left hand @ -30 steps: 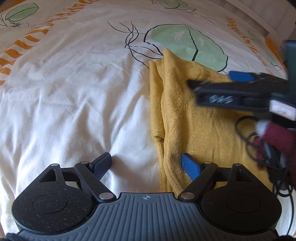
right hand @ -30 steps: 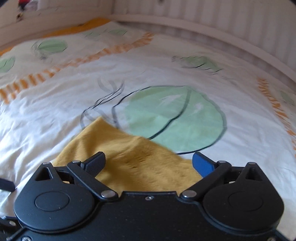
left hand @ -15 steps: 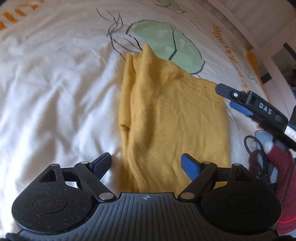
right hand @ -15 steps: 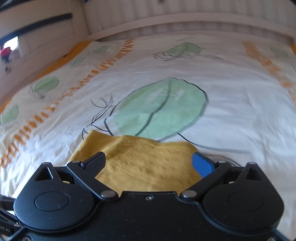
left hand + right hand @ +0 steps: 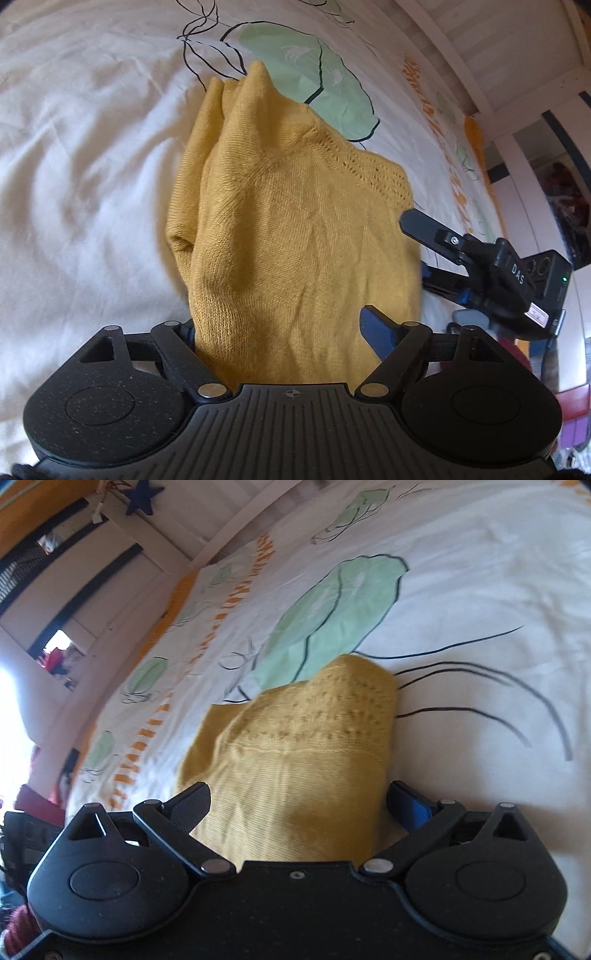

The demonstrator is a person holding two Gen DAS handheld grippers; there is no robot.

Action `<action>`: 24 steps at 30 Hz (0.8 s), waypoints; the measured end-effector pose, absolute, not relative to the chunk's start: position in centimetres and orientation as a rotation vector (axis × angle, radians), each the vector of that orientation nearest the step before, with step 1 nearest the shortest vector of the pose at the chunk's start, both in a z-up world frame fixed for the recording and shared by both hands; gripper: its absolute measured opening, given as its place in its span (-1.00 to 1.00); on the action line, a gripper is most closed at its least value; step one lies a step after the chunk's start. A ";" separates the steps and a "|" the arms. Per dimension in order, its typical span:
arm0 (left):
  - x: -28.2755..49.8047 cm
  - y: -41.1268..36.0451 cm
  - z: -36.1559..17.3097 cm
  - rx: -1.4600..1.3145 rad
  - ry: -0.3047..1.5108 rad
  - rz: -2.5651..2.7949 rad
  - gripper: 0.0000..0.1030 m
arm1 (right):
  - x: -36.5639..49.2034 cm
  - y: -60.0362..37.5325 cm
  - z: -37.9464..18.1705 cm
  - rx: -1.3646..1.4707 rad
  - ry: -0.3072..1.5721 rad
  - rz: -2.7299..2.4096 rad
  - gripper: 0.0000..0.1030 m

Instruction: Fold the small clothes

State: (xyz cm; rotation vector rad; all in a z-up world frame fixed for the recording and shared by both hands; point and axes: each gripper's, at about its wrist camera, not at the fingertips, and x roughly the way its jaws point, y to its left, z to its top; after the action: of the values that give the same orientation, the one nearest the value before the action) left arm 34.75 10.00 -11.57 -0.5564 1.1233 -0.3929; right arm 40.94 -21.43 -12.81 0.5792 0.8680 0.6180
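Partly folded yellow knit top (image 5: 295,229) fills centre frame on a bedsheet (image 5: 74,184); both tongs, left (image 5: 280,328) and right (image 5: 299,805), gape open around it, folding unfinished.

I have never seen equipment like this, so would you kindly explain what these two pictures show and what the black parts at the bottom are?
There is no robot here: a person holds a two-finger claw in each hand, and a wide-angle camera on each claw looks forward along its fingers. The black shapes at the bottom of each picture are that claw's own body.

One picture is from the left claw, the other from the right claw. The right claw also shows at the side of the left view.

A yellow knitted garment, partly folded, lies on a white bedsheet printed with green leaves. Both claws are open, with the garment's edges between their fingers; nothing is gripped yet.
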 end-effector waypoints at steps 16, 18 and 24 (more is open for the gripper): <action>30.3 7.6 -9.8 -0.602 1.177 -0.557 -0.71 | 35.3 -23.8 -9.8 0.570 0.930 0.511 -0.23; 28.6 6.2 -9.7 -0.580 1.196 -0.589 -0.71 | 33.3 -24.9 -9.3 0.574 0.950 0.502 -0.23; 23.2 3.4 -9.8 -0.460 1.226 -0.590 -0.69 | 27.6 -28.0 -8.5 0.540 0.981 0.436 -0.11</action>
State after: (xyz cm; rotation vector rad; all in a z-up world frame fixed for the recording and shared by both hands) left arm 23.18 3.38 -9.76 -0.4604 1.2260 -0.5896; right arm 27.64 -28.04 -8.50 0.5401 0.9806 0.4355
